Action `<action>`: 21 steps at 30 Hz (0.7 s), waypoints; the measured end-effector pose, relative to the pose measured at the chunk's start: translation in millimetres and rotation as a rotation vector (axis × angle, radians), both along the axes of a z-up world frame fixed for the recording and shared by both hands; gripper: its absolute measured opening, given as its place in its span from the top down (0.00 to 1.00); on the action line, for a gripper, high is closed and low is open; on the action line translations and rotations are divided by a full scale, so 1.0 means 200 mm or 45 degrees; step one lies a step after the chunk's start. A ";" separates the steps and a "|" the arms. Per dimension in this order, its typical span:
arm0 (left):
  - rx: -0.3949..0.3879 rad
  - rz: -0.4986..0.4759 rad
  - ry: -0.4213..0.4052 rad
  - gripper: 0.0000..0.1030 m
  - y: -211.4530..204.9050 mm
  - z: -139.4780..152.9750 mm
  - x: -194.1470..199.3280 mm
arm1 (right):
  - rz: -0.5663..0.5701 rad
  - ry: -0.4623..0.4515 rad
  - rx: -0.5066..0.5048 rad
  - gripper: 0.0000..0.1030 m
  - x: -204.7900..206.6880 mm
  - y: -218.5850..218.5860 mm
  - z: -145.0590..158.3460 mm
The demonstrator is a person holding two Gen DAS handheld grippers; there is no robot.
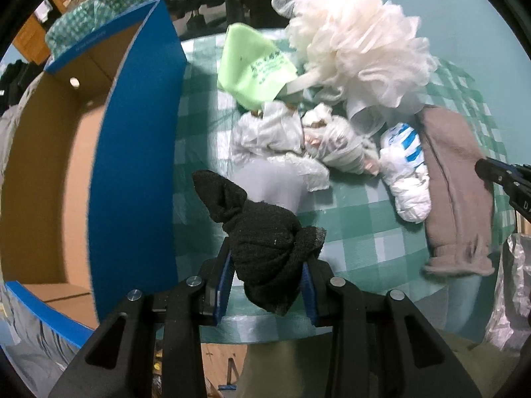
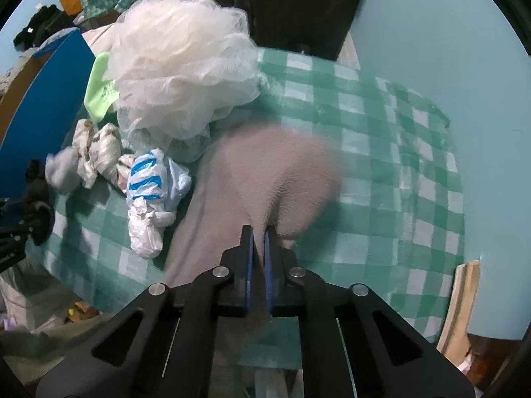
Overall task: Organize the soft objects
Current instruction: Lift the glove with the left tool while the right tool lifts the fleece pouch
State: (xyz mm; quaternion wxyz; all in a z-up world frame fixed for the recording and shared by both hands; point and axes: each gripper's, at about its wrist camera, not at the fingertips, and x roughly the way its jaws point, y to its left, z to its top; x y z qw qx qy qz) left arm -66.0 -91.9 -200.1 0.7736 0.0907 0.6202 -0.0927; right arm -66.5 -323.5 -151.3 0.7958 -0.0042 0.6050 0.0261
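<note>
Counter (image 1: 365, 212): checked cloth, one loofah (image 1: 358, 39).
Left fingers (image 1: 232, 265): grasping one black sock (image 1: 265, 238).
Right fingers (image 2: 247, 242): clenched on one brown sock (image 2: 265, 172).

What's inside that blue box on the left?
The blue box shows bare brown cardboard walls and floor, with a round hole in the far wall. Nothing soft is visible inside, but its near wall hides part of the bottom.
</note>
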 end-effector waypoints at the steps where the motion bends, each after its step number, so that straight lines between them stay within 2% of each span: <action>1: -0.001 -0.002 -0.003 0.65 0.00 0.01 0.00 | -0.003 0.003 -0.013 0.95 0.00 0.01 0.02; 4: -0.013 -0.006 -0.009 0.65 0.05 0.07 0.06 | -0.018 0.037 0.019 0.93 0.01 0.01 -0.02; 7: -0.011 0.000 0.005 0.65 0.09 0.10 0.04 | -0.070 0.065 0.062 0.76 0.02 0.00 -0.04; 9: -0.010 0.013 0.019 0.65 0.12 0.09 0.04 | -0.095 0.069 0.098 0.43 0.02 -0.02 -0.05; 10: -0.017 0.020 0.026 0.64 0.13 0.12 0.00 | -0.107 0.066 0.095 0.38 0.02 -0.02 -0.05; 17: -0.029 0.065 0.108 0.59 0.16 0.05 0.03 | -0.153 0.136 0.123 0.37 -0.03 -0.01 -0.09; 19: -0.020 0.068 0.123 0.54 0.16 0.03 0.05 | -0.159 0.154 0.132 0.36 -0.03 -0.01 -0.11; 21: -0.014 0.068 0.129 0.40 0.15 0.02 0.07 | -0.169 0.176 0.134 0.36 -0.04 -0.01 -0.14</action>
